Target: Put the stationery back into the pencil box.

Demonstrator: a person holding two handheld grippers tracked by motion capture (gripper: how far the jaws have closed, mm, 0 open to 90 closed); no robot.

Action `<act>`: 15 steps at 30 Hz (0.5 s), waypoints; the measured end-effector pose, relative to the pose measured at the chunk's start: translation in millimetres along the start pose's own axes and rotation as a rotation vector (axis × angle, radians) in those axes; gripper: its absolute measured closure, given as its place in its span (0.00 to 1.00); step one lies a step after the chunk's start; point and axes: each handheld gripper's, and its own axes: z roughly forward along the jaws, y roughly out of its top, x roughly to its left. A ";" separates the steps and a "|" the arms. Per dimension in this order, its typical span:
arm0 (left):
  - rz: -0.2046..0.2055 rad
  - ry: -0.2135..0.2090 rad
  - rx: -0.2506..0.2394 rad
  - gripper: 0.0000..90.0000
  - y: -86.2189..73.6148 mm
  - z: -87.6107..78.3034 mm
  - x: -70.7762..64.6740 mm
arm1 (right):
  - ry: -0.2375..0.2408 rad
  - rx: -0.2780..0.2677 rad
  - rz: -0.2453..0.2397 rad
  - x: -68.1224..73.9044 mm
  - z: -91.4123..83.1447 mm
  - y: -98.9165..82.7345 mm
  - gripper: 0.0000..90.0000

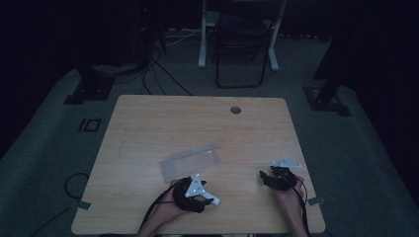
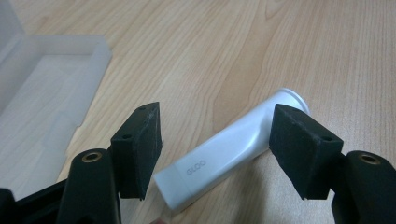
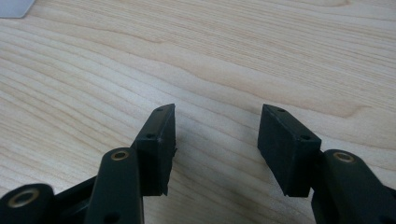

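The white GLOO glue tube (image 2: 229, 156), light, smooth and slippery, lies between the wide-open left tool (image 2: 219, 154), best gripped mid-body; the right tool (image 3: 217, 149) gapes empty

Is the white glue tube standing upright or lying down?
Lying down: the white plastic glue tube rests on its side on the wooden table, between the open left claw.

Table (image 2: 196, 42): pale wood grain, smooth, matt. Tube (image 2: 224, 156): white plastic, smooth, slight sheen. Box (image 2: 42, 93): frosted translucent plastic. Left tool (image 2: 219, 149) pads (image 2: 140, 149): black, matt, rough-edged foam.
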 end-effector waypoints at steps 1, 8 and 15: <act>0.003 -0.002 0.015 0.40 0.1 2.8 -1.1 | 0.001 -0.001 0.001 -0.2 0.0 -0.1 0.52; -0.010 0.015 0.044 0.58 0.1 6.1 -0.9 | 0.000 -0.002 0.000 -0.3 0.1 -0.2 0.52; -0.020 0.046 0.058 0.68 -0.8 6.0 1.1 | -0.001 -0.003 -0.003 -0.4 0.2 -0.2 0.52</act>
